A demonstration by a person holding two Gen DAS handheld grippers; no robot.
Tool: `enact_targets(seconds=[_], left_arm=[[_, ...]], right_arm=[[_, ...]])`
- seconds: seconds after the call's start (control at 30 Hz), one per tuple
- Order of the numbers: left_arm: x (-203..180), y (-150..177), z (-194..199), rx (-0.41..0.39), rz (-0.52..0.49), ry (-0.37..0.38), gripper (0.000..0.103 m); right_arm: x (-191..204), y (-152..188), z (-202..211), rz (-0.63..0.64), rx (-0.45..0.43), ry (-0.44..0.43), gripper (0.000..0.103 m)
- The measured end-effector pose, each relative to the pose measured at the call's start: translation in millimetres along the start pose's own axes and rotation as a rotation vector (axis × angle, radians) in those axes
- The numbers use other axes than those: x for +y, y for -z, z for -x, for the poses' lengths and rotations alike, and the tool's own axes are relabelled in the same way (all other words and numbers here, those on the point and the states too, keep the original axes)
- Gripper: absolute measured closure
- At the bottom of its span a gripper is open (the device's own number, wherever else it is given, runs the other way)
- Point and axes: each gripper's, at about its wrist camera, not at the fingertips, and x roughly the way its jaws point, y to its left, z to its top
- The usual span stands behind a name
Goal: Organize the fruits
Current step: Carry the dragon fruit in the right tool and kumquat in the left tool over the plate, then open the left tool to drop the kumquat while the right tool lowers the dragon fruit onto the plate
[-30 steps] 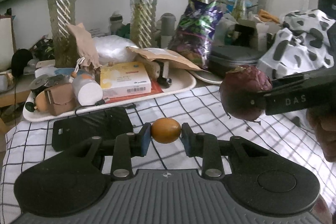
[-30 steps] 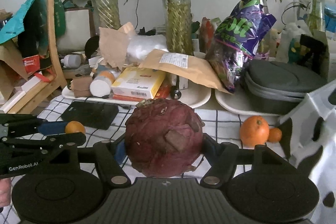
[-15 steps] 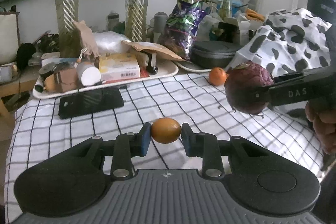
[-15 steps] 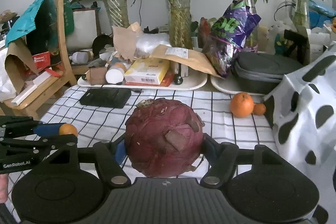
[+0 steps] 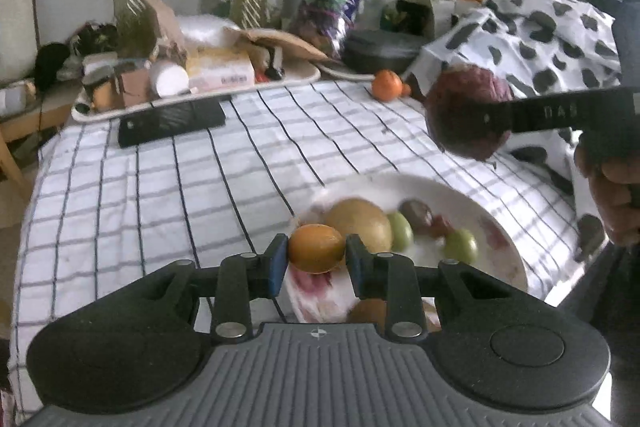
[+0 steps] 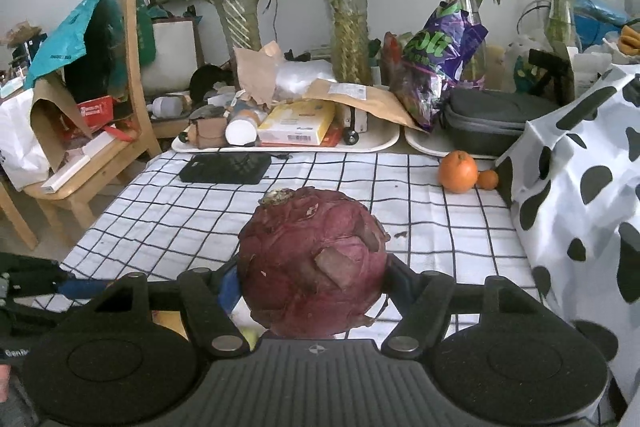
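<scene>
My left gripper (image 5: 317, 254) is shut on a small orange fruit (image 5: 316, 248), held just over the near left rim of a white plate (image 5: 486, 217). The plate holds a yellow-brown fruit (image 5: 360, 223), green fruits (image 5: 460, 247) and a dark one (image 5: 416, 213). My right gripper (image 6: 312, 287) is shut on a large dark red round fruit (image 6: 314, 263). In the left wrist view that red fruit (image 5: 464, 107) hangs in the air beyond the plate's right side, with a hand (image 5: 612, 195) behind it. An orange (image 6: 458, 171) and a smaller one (image 6: 487, 179) lie at the far right of the checked cloth.
A black flat case (image 6: 226, 167) lies at the cloth's far left. Behind it stand a cluttered white tray (image 6: 384, 143), vases with plants (image 6: 348, 39), a purple bag (image 6: 440, 55) and a grey pouch (image 6: 492, 119). A spotted cloth (image 6: 580, 179) rises on the right, a wooden chair (image 6: 132, 99) on the left.
Both grippers have drawn back from the far clutter, each still holding its fruit. The plate of fruit has come into the left wrist view under the small orange fruit.
</scene>
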Motion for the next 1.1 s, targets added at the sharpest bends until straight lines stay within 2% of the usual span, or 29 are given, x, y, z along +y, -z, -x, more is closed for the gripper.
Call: enact_targets(seconds=[0.2,0.23,0.27,0.33,0.37,0.5,0.7,0.83,1.1], left_arm=[[-5,9,-5,0.046,0.004,0.004,0.071],[-6,9,-6,0.052,0.008,0.007,0.065],[-6,8,-7,0.056,0.013,0.009,0.052],[-6,9,-4,0.037,0.025,-0.004,0.038],[-5,8,-2,0.028,0.03,-0.011,0.035],[-4,9,4,0.013,0.058,-0.023,0.035],[-11,12,15,-0.002,0.048,-0.052,0.035],[-14,13,19,-0.013,0.039,-0.05,0.035],[-6,13,21,-0.022,0.073,-0.063,0.035]], right_arm=[[8,13,14,0.002,0.017,-0.004,0.031],[9,15,16,0.003,0.022,-0.006,0.031],[11,18,17,0.005,0.026,-0.009,0.031],[13,23,20,0.008,0.035,-0.013,0.031],[15,25,22,0.011,0.04,-0.016,0.031],[20,33,26,0.014,0.065,-0.024,0.031],[26,46,25,-0.001,0.13,-0.05,0.031],[31,47,22,-0.015,0.153,-0.116,0.031],[33,46,-3,-0.151,0.223,-0.252,0.031]])
